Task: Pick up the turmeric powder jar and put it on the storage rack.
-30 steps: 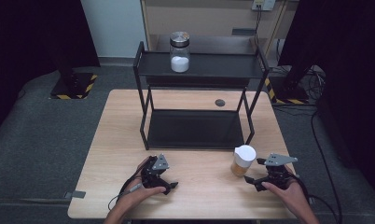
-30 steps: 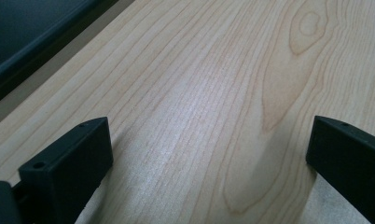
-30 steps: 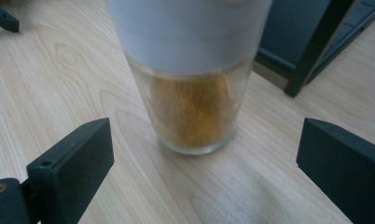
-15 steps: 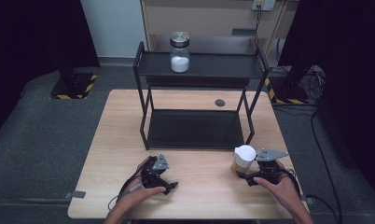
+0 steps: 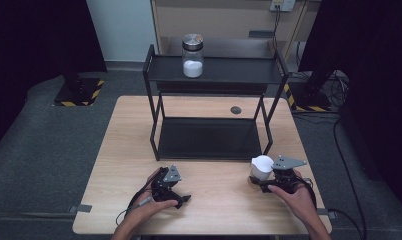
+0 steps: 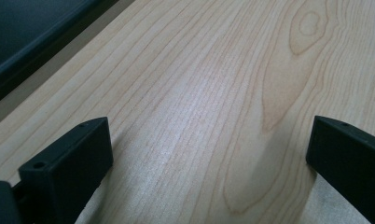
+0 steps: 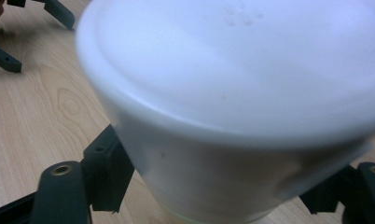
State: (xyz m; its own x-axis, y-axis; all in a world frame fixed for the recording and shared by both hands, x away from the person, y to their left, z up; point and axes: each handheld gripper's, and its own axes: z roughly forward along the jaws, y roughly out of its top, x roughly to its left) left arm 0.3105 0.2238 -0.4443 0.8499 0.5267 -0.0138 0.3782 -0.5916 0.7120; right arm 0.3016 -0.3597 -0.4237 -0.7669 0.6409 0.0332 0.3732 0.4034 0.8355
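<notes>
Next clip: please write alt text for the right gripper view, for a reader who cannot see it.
A white lidded container, blurred and very close, sits between the right gripper's two black jaws, which flank its lower sides; contact cannot be confirmed. Light wooden table lies beneath, and the left gripper shows at the upper left corner.

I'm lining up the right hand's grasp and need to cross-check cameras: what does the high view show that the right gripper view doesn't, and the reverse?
High view alone: the black two-tier shelf with a lidded glass jar of white powder on its top tier, a small dark disc on the table, and the person's hands.

Right gripper view alone: its black jaws standing on either side of the white cup, close to its wall; whether they touch it I cannot tell.

Both: the white cup, the wooden tabletop, and the left gripper farther off.
</notes>
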